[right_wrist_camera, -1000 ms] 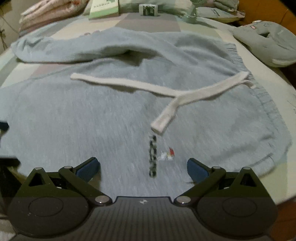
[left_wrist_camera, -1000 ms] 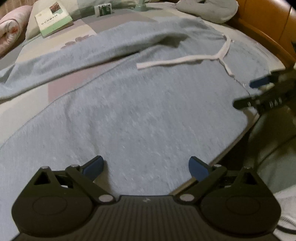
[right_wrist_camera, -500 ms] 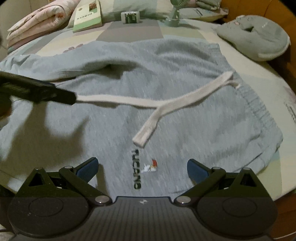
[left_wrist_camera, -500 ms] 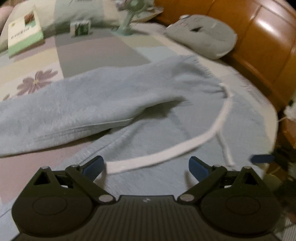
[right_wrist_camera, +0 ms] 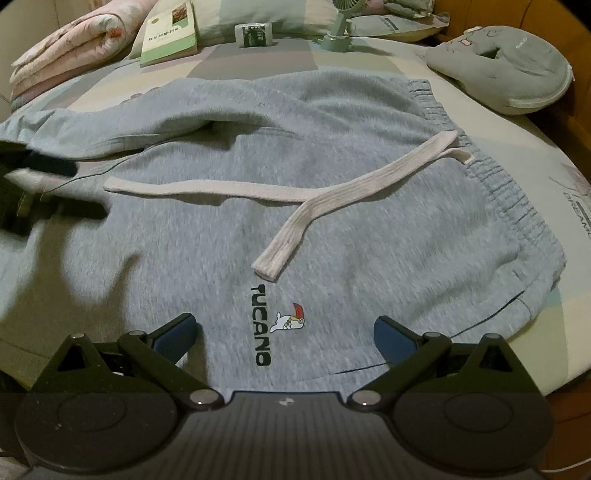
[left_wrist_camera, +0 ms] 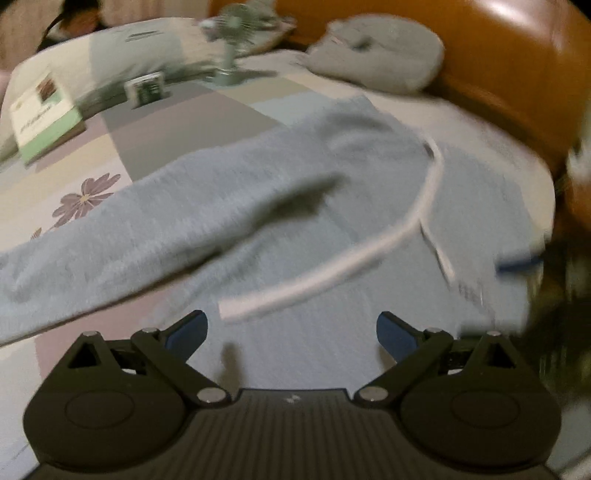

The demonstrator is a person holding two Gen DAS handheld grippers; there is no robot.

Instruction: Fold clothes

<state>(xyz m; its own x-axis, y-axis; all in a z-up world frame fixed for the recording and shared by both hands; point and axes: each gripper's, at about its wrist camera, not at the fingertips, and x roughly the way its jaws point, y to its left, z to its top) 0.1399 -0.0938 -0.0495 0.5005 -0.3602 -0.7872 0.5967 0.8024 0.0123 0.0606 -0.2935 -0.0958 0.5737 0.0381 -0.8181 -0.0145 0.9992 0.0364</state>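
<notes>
Blur smears most of your left wrist view, so the right edge there is hard to read: a dark shape with a blue tip is your right hand-held gripper [left_wrist_camera: 517,264], too streaked to judge from that side. In the right wrist view your left hand-held gripper [right_wrist_camera: 48,166] enters at the left edge as a dark, blurred mass, mostly cut off by the frame.

Each gripper's own camera is clearer. Your left hand-held gripper [left_wrist_camera: 291,332] has its blue fingers [left_wrist_camera: 186,330] spread wide with nothing between them, above the grey sweatpants [left_wrist_camera: 295,229]. Your right hand-held gripper [right_wrist_camera: 282,338] is likewise spread wide and empty, its fingertips [right_wrist_camera: 391,338] flanking the printed TUCANO logo [right_wrist_camera: 260,325].

The sweatpants [right_wrist_camera: 332,155] lie spread on the bed [right_wrist_camera: 554,206], waistband towards the right, one leg crossing over the upper left. Both leg ends run out of frame. The white drawstring [right_wrist_camera: 314,195] lies loose across the front, one end just above the logo.

Beyond the pants, at the far side of the bed, you have a green book [right_wrist_camera: 170,35], a small box [right_wrist_camera: 255,35], a small desk fan [right_wrist_camera: 338,33] whose head is cut off in the right view, a grey neck pillow [right_wrist_camera: 506,70] and a rolled pink quilt [right_wrist_camera: 66,55]. None touches the pants. A wooden headboard [left_wrist_camera: 509,62] rises behind the pillow.
</notes>
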